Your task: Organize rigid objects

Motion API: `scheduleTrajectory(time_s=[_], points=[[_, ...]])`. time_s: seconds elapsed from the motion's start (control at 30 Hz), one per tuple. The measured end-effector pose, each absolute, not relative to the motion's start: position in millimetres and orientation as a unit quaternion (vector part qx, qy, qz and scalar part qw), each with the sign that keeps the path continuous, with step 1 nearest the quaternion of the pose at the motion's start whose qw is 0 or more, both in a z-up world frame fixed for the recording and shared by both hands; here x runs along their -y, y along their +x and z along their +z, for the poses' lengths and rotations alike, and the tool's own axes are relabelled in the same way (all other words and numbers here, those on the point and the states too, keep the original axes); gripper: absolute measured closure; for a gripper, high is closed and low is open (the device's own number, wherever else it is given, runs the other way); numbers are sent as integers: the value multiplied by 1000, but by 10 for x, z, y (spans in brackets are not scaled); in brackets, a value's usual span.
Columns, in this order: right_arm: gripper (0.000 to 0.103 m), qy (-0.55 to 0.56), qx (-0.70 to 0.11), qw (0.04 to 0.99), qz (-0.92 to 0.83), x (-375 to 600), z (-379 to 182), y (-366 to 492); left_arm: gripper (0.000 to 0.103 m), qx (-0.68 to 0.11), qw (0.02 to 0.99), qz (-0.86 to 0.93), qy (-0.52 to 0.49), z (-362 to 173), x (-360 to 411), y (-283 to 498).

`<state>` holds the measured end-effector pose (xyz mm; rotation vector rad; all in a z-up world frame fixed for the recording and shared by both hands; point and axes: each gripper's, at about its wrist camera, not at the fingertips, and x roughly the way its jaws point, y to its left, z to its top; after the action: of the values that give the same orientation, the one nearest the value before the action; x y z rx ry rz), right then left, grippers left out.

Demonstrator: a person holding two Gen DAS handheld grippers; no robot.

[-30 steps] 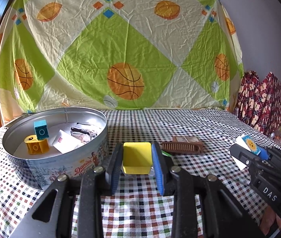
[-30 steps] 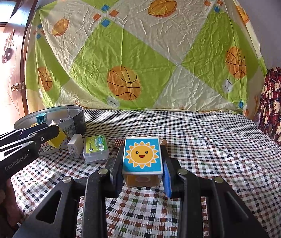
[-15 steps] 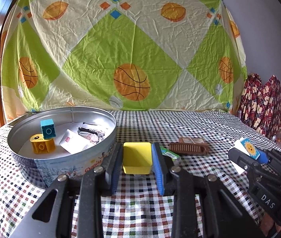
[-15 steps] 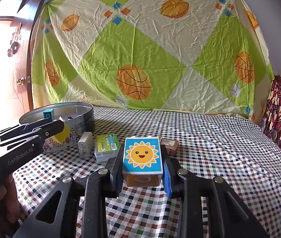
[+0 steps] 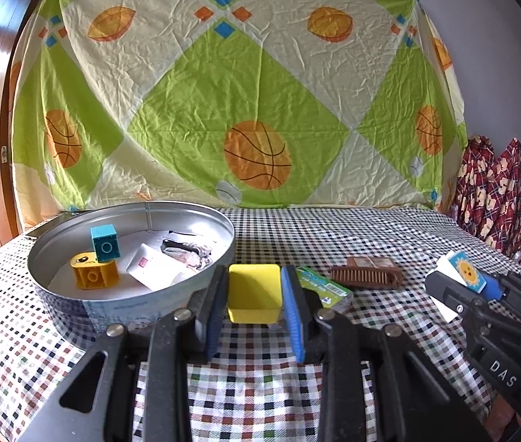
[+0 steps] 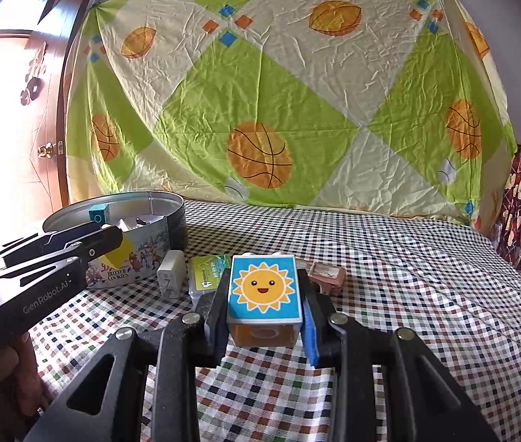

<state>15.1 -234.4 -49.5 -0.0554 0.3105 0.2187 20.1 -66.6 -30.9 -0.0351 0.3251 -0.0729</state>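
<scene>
left wrist: looks forward past left gripper (image 5: pixel 254 307), low, close over checked cloth (image 5: pixel 334 235) | right wrist: likewise past right gripper (image 6: pixel 266 313) | shared: cookie tin (image 5: pixel 76 309) (image 6: pixel 172 228), basketball sheet (image 5: pixel 223 103) (image 6: pixel 260 110)

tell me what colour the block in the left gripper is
Yellow block, clearest in the left wrist view.

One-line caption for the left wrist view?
Left tool grips a yellow block beside the cookie tin on the checkered cloth.
</scene>
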Motion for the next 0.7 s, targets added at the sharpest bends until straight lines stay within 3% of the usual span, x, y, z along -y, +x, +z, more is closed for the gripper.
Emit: scheduleTrajectory(time_s=[0.7], points=[[69,-49,-163,974,149,1955,-489,241,74,-160,987,-8,-30,-310,324,200]])
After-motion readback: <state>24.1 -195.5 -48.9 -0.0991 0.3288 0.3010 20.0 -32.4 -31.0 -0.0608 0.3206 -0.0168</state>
